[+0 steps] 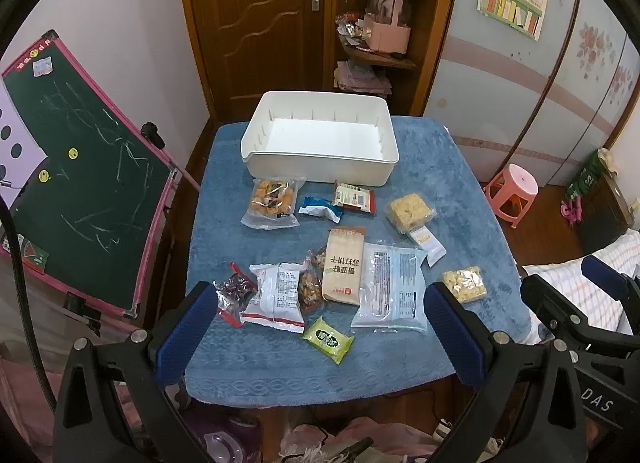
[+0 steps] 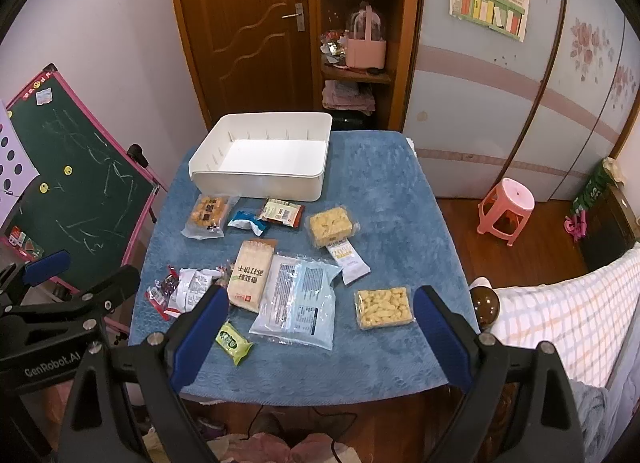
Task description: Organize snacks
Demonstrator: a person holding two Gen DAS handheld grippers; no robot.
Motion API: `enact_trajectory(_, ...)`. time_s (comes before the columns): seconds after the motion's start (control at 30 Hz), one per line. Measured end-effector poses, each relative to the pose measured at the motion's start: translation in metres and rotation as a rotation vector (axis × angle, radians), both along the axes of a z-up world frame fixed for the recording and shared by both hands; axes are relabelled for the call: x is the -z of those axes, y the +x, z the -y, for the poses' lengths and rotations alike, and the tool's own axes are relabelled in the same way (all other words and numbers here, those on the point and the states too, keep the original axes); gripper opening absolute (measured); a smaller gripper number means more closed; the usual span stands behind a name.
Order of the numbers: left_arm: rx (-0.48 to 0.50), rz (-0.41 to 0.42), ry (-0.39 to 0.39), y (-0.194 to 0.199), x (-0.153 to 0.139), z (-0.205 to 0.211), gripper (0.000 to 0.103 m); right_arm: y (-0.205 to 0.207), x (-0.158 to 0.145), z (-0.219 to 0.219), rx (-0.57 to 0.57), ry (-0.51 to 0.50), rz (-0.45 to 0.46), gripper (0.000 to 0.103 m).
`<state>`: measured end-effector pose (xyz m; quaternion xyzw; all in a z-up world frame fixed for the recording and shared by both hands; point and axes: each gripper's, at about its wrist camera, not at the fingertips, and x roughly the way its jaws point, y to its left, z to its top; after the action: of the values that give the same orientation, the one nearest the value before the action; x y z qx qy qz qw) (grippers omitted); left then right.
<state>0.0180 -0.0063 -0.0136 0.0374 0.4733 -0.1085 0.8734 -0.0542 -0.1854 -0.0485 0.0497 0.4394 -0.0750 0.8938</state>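
We are holding both the left tongs (image 1: pixel 320 333) and the right tongs (image 2: pixel 320 337) wide open and empty above the blue-towelled bench (image 2: pixel 400 191), where light, crinkly, slippery snack packets such as the small green sachet (image 2: pixel 234 342) are lying before the empty white plastic bin (image 2: pixel 256 183), likely best pinched by a sealed edge.

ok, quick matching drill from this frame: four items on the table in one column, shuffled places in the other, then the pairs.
Items
1. white bin
2. green snack packet
3. tan cracker box
4. blue-and-white wrapper

Places
A. nearest the table's front edge
B. far end of the blue cloth, empty
C. just in front of the bin, between two other packets
D. mid-table, beside the large clear bag

Pairs: 1-B, 2-A, 3-D, 4-C
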Motion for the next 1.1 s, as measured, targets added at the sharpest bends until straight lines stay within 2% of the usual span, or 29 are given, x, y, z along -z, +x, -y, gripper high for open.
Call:
enact_trajectory(0.6,-0.003,0.002,0.002,0.001,0.001,0.001,0.102,0.002,0.001,0.001,-0.001,0.000,-0.003,0.094)
enact_trajectory(1.1,0.014,0.003,0.011,0.020,0.003,0.001,0.102,0.008,0.003,0.002,0.005,0.005,-0.008,0.094)
